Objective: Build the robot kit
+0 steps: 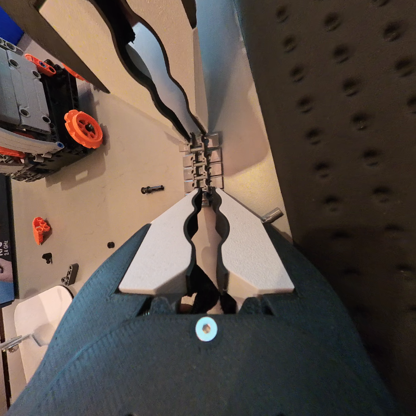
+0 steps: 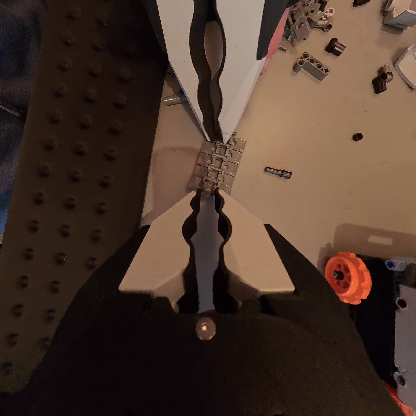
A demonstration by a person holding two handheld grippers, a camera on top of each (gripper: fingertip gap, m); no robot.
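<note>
A short strip of grey linked track pieces [image 1: 203, 165] lies stretched between my two grippers over the beige table [image 1: 135, 202]. My left gripper [image 1: 206, 194] is shut on its near end. The other gripper's fingertips [image 1: 198, 132] pinch the far end. In the right wrist view the same strip [image 2: 217, 166] runs away from my right gripper [image 2: 208, 192], which is shut on its near end, and the left gripper's fingertips [image 2: 217, 137] hold the far end.
A grey, black and orange brick-built vehicle with an orange wheel [image 1: 83, 128] sits at left [image 2: 347, 278]. A black pin [image 1: 152, 189] [image 2: 278, 172] lies beside the strip. Loose grey and black parts [image 2: 311, 66] are scattered about. A dark studded mat [image 1: 349, 135] [image 2: 74, 157] borders the table. Spacing between my two grippers at the tips: around 5 cm.
</note>
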